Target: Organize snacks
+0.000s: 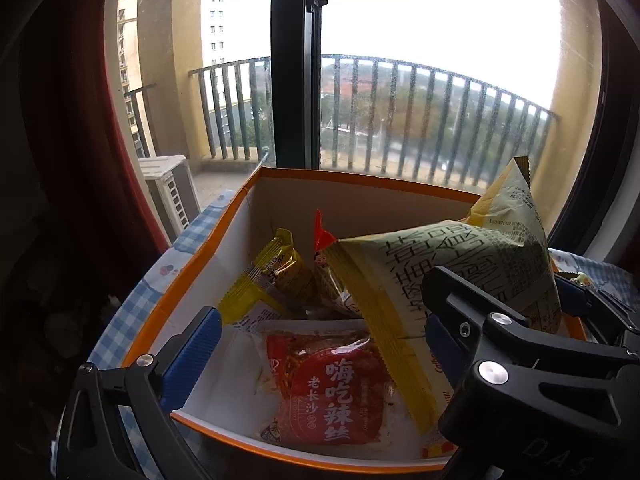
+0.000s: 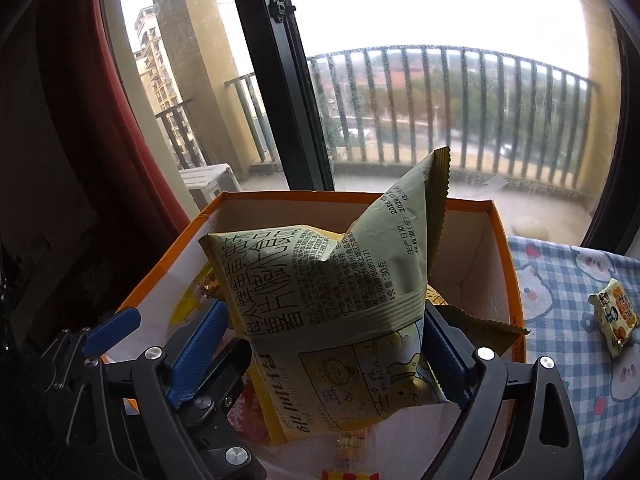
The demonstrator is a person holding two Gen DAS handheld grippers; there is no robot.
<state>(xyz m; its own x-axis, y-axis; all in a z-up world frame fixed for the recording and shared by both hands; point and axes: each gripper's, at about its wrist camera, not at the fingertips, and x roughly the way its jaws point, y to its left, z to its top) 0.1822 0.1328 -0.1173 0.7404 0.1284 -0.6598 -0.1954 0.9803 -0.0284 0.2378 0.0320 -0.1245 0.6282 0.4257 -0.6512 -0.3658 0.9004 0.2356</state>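
Observation:
An orange-rimmed cardboard box holds several snack packs. My right gripper is shut on a pale yellow chip bag and holds it tilted over the box; the bag also shows in the left wrist view. My left gripper is open and empty over the box's near edge, above a red spicy-strip pack. A yellow pack and a red-tipped pack lie deeper in the box.
The box stands on a blue checked cloth. A small yellow snack pack lies on the cloth to the right. A window with a black frame and a red curtain are just behind.

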